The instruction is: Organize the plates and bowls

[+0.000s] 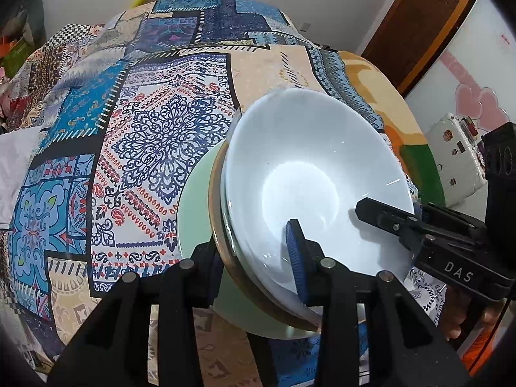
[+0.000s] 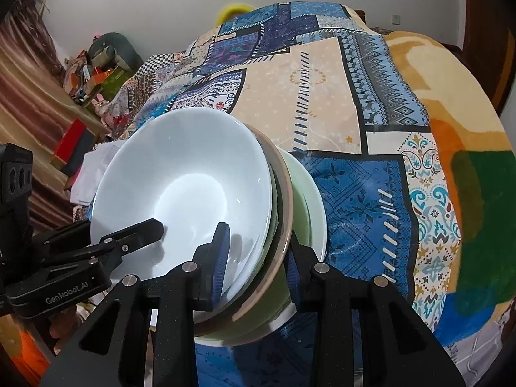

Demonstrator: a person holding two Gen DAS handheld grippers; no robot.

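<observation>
My left gripper [image 1: 254, 258] is clamped on the near edge of a stack of dishes: its blue ribbed pad [image 1: 295, 258] lies inside the glossy white ceramic bowl [image 1: 309, 174] on top, and the other finger sits behind the stack's outer side, so the rims are pinched between them. My right gripper [image 2: 258, 258] grips the same stack from the opposite side in the same way, one blue ribbed pad [image 2: 221, 258] inside the white bowl and the other finger behind the pale green dish. Both are closed down to the thickness of the nested rims. Under the white bowl sits a brown-rimmed dish [image 1: 217, 225], and beneath that a pale green plate [image 1: 195, 200]; in the right wrist view a second pale green piece and a white edge show at the bottom. I cannot tell whether the stack, tipped in both views, rests on the blue and beige patchwork-patterned cloth [image 1: 161, 129] or hangs clear of it. A yellow-and-orange blanket [image 2: 451, 103] lies beside the cloth.
</observation>
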